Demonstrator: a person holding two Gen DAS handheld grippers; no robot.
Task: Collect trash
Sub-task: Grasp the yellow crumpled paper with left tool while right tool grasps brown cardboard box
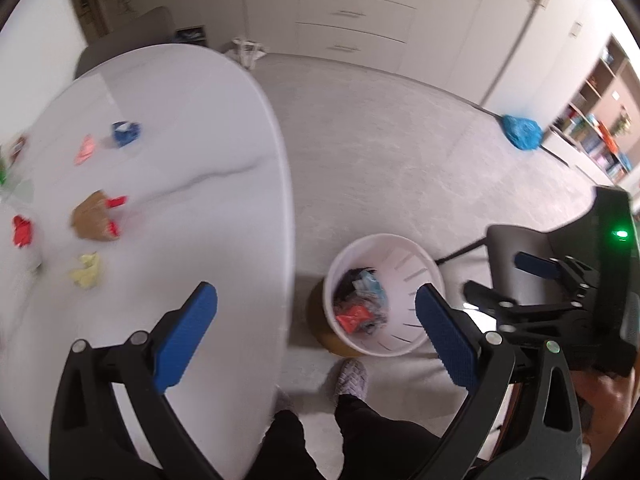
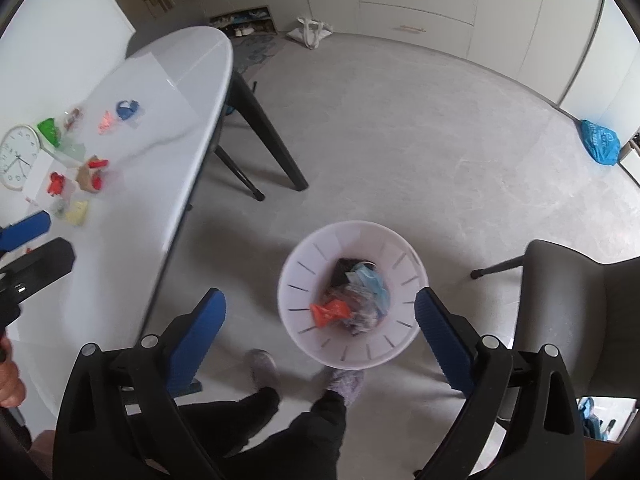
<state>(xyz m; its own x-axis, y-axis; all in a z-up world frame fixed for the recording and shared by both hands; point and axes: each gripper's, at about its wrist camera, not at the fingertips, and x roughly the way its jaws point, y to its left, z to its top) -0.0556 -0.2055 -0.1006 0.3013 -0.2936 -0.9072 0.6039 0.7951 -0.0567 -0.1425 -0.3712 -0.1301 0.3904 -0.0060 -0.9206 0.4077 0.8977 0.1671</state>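
A white slotted trash bin [image 1: 416, 264] [image 2: 304, 256] stands on the floor beside the white table [image 1: 200, 128] [image 2: 168, 128]; it holds an orange wrapper [image 2: 330, 312], a blue mask and dark scraps. On the table lie a brown paper wad [image 1: 90, 216] [image 2: 86, 176], a yellow wad [image 1: 86, 272] [image 2: 76, 212], a red wad [image 1: 22, 230] [image 2: 56, 182], a pink scrap [image 1: 85, 150] [image 2: 106, 120] and a blue wad [image 1: 126, 133] [image 2: 127, 110]. My left gripper [image 1: 316, 332] is open and empty over the table's edge. My right gripper [image 2: 320, 328] is open and empty above the bin.
A grey chair [image 2: 580, 300] stands right of the bin. The person's legs and slippers [image 2: 344, 384] are below the bin. A clock [image 2: 18, 156] and green wrapper [image 2: 48, 128] lie on the table. A blue bag [image 2: 600, 142] and white tote [image 2: 310, 30] lie on the floor.
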